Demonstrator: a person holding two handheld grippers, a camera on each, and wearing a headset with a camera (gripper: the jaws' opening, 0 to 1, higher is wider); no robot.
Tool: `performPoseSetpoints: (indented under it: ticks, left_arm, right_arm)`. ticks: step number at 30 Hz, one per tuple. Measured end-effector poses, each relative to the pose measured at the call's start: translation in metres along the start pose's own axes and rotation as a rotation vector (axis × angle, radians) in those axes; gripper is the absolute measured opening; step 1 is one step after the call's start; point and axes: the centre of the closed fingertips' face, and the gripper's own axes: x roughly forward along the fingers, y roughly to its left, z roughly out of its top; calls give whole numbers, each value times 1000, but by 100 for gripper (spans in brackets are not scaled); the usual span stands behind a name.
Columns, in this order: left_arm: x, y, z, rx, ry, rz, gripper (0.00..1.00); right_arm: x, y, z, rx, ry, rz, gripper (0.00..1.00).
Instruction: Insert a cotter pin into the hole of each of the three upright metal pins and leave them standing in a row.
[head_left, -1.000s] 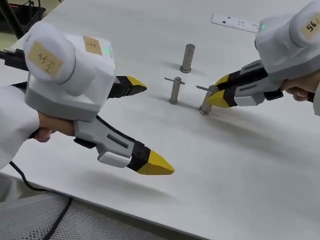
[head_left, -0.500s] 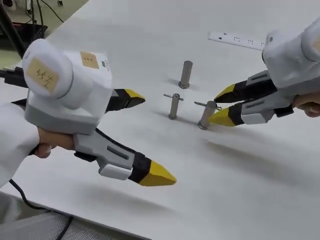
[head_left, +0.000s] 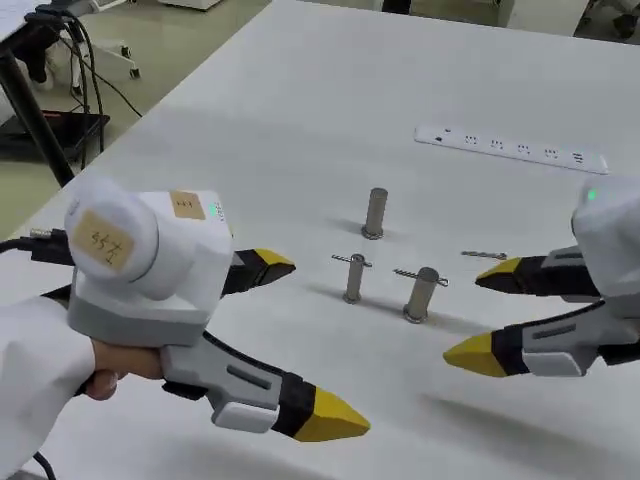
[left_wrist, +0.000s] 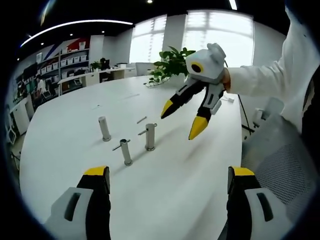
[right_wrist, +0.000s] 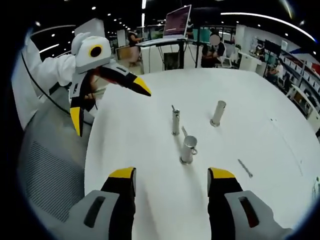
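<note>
1. Left gripper (head_left: 300, 342) hovers above the near left part of the surface (head_left: 300, 100), held in a hand (head_left: 105, 365). Its jaws are spread wide and hold nothing.
2. Right gripper (head_left: 475, 315) hangs over the right side of the surface, just beside the pins. Its jaws are parted, also with nothing between them, and its tips point toward the pins.
3. Three upright metal pins stand close together, well in from every edge of the surface.
4. The far metal pin (head_left: 376, 213) stands nearest the far edge.
5. The middle metal pin (head_left: 354, 280) carries a cotter pin (head_left: 350, 261) across its top, sticking out on both sides.
6. The right metal pin (head_left: 420, 295), closest to the right gripper, has a second cotter pin (head_left: 418, 275) through its top and leans slightly.
7. A loose cotter pin (head_left: 484, 255) lies flat on the surface to the right of the pins, just beyond the right gripper's upper jaw, touching neither.
8. A white power strip (head_left: 510, 148) lies toward the far edge, well apart from the pins.
</note>
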Motion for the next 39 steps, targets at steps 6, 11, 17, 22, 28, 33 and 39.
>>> performPoseSetpoints:
  ticks: [6,11,17,22,28,33,39]
  left_arm:
    - [-2,5,6,-35,-24,11,97]
    - [-3,9,14,-62,-60,31,97]
    - [-2,10,21,-78,-84,40,97]
    - [1,13,25,-82,-91,41,96]
    - [0,24,35,-82,-107,59,96]
    - [-1,42,48,-78,-129,104,96]
    - [1,54,63,-96,-154,104,96]
  right_arm:
    - [-13,7,-2,97,-61,-27,61]
    - [-20,15,-12,155,-80,-69,69]
    - [-28,23,-24,212,-91,-120,77]
    - [-34,25,-33,257,-91,-168,79]
    - [-37,23,-37,286,-88,-216,84]
    - [-37,19,-41,315,-83,-250,90]
    - [-40,14,-43,366,-104,-284,92]
